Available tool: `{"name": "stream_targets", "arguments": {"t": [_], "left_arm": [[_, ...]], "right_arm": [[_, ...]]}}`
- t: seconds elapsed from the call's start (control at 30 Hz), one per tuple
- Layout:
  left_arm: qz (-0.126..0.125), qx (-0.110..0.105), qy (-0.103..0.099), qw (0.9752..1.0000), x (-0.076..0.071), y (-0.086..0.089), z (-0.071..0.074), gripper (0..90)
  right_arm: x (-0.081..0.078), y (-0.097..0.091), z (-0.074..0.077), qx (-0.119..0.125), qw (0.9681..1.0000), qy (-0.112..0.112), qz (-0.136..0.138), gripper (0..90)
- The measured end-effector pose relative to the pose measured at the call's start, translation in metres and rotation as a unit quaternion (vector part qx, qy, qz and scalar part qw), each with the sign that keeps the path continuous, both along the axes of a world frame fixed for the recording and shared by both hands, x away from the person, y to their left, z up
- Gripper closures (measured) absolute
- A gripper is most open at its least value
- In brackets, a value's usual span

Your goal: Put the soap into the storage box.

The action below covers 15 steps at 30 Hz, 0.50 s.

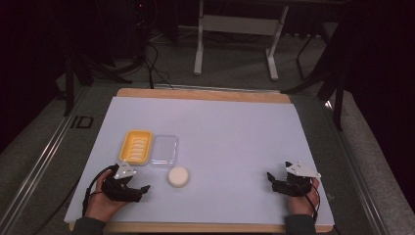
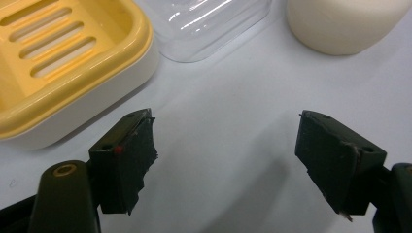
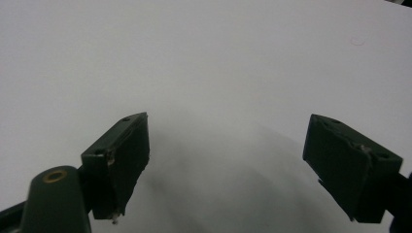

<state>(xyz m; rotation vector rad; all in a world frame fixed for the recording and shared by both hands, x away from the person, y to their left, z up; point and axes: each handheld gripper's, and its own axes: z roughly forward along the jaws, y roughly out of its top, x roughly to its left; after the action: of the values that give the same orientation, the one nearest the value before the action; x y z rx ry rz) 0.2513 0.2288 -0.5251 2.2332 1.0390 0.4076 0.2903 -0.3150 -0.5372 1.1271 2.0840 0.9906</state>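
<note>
While both claws gape empty, soap [image 1: 178, 176] sits near left claw [image 1: 138, 191].

The room is dim, with black surroundings at the frame's left and right edges. A grey carpeted floor [image 1: 235, 61] fills the upper centre. A white table frame [image 1: 235, 24] with two legs stands at top centre. Dark cables [image 1: 151, 58] trail across the floor at upper left. A wooden table [image 1: 205, 93], covered by a white sheet [image 1: 230, 132], occupies the middle. A metal rail [image 1: 44, 156] runs along the left.
</note>
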Motion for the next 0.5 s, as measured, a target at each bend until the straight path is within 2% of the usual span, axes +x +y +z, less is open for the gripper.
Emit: {"name": "stream_targets", "arguments": {"t": [0.3, 0.5], "left_arm": [[-0.009, 0.012, -0.004, 0.9999, 0.001, -0.007, 0.005, 22.6], [-0.023, 0.020, -0.003, 0.9995, 0.003, -0.013, 0.007, 22.6]], "right_arm": [[0.000, 0.000, 0.000, 0.000, 1.0000, -0.001, 0.000, 16.9], [0.000, 0.000, 0.000, 0.000, 1.0000, -0.002, 0.000, 16.9]]}}
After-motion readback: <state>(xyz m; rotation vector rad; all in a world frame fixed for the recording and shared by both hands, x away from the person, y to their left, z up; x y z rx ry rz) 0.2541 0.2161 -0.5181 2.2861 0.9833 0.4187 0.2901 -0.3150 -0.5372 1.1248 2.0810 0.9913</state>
